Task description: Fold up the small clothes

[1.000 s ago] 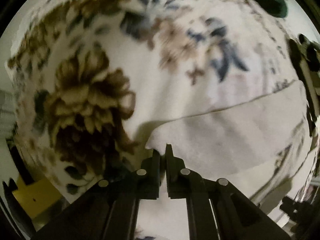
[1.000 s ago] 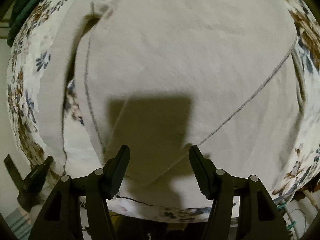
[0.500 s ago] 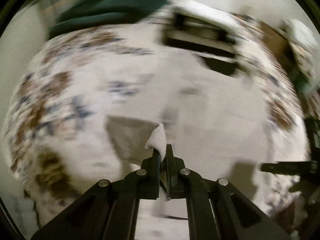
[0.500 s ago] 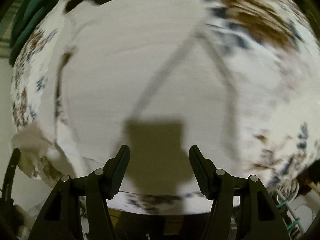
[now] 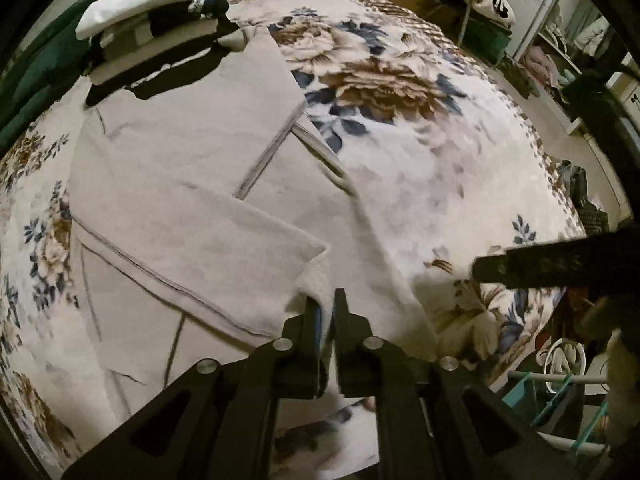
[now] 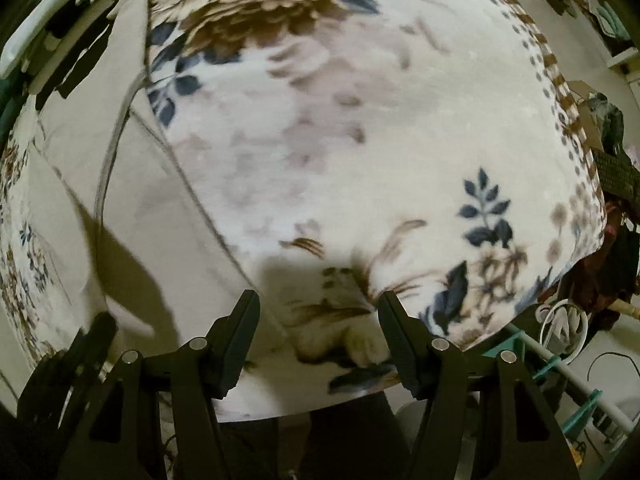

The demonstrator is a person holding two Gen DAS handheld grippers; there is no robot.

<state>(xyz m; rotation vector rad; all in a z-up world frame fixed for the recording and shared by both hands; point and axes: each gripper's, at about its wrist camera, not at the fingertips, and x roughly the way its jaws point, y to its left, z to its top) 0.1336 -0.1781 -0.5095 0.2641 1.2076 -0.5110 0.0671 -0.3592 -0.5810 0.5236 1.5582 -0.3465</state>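
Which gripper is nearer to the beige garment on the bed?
Left. The left gripper is shut on a corner of the beige garment. The right gripper hangs open over the floral blanket, beside the garment.

Counts: one pale garment [image 5: 192, 184] on one floral blanket [image 5: 420, 152]; one stack of folded clothes [image 5: 152, 36] behind it; two grippers, left [image 5: 327, 312] and right [image 6: 318, 312].

Floral blanket [image 5: 420, 128] bears beige garment [image 5: 192, 184], folded stack [image 5: 152, 28]
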